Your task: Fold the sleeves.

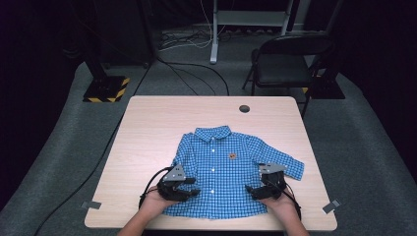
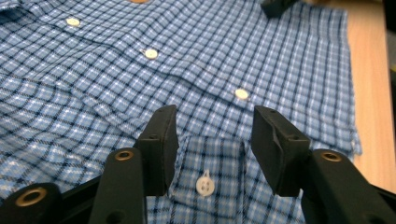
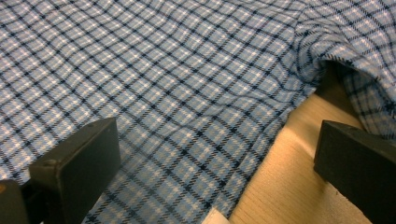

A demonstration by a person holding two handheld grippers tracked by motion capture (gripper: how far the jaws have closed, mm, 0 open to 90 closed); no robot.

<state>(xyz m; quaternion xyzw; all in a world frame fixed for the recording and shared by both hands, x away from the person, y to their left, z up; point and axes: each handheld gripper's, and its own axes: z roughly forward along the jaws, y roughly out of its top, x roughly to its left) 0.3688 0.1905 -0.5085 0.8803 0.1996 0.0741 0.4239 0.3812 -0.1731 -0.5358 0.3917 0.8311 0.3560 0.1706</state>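
A small blue plaid shirt (image 1: 221, 167) lies face up and buttoned on the wooden table (image 1: 147, 128), collar toward the far side. My left gripper (image 1: 186, 190) rests on its lower left part. In the left gripper view that gripper (image 2: 212, 140) is open, its jaws on either side of a folded cuff with a white button (image 2: 204, 185), over the shirt's front (image 2: 140, 79). My right gripper (image 1: 259, 189) sits over the lower right part. In the right gripper view it (image 3: 219, 168) is wide open, straddling the shirt's side edge (image 3: 261, 135), one jaw over cloth, the other over bare wood (image 3: 289, 186).
A round cable hole (image 1: 244, 108) sits near the table's far edge. Grey tape marks (image 1: 91, 205) (image 1: 332, 205) lie at the near corners. Beyond the table stand a black chair (image 1: 287, 64), a stand base with yellow-black stripes (image 1: 105, 88) and floor cables (image 1: 196, 69).
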